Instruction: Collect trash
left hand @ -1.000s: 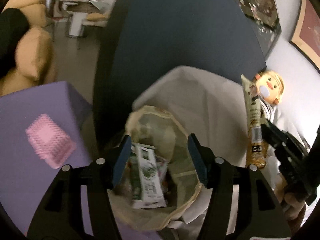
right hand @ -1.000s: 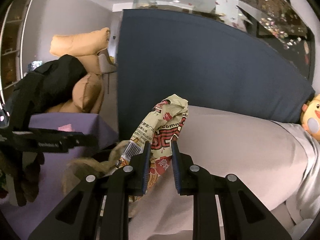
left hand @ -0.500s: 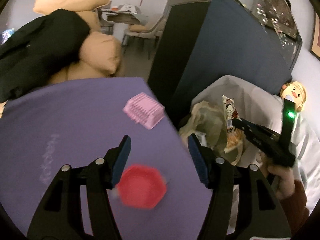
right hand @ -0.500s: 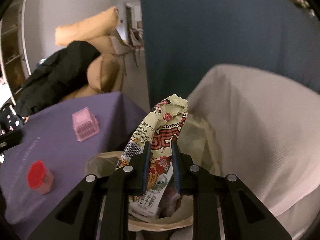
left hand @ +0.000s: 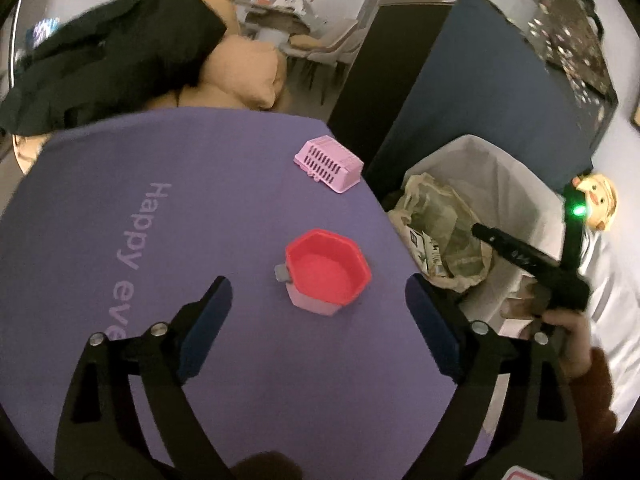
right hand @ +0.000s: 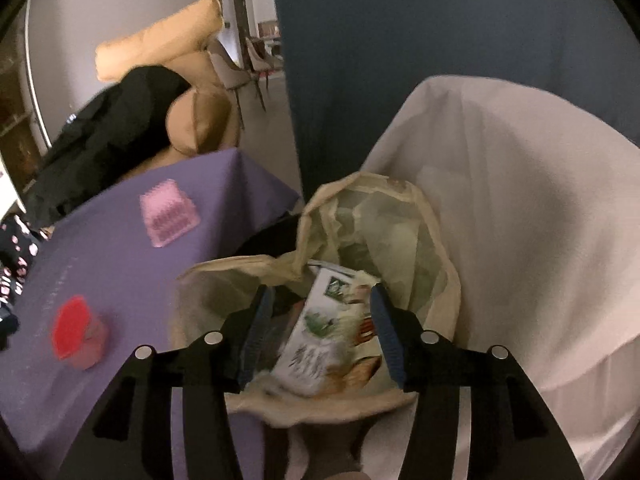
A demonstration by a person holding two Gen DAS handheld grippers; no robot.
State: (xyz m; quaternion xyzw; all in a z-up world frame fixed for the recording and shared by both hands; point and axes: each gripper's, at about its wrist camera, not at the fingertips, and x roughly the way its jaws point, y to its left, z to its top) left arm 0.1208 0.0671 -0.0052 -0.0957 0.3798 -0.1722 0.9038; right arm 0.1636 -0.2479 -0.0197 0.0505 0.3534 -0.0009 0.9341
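Observation:
A beige trash bag (right hand: 416,240) stands open beside the purple table; it also shows in the left wrist view (left hand: 440,216). Wrappers and a green-and-white carton (right hand: 324,340) lie inside it. My right gripper (right hand: 324,336) is open and empty just above the bag's mouth; it shows from the side in the left wrist view (left hand: 480,230). My left gripper (left hand: 316,312) is wide open and empty above the table, with a red hexagonal cup (left hand: 326,270) just ahead between its fingers.
A pink basket (left hand: 330,164) lies near the far edge of the purple table (left hand: 160,220). A white-covered seat (right hand: 520,200) stands behind the bag, a dark blue partition (left hand: 480,92) beyond. Tan cushions with a black garment (left hand: 112,52) sit past the table.
My right gripper opened over the bag and the red snack wrapper it held dropped in. My left gripper swung from the bag to above the table and opened wider around the red cup.

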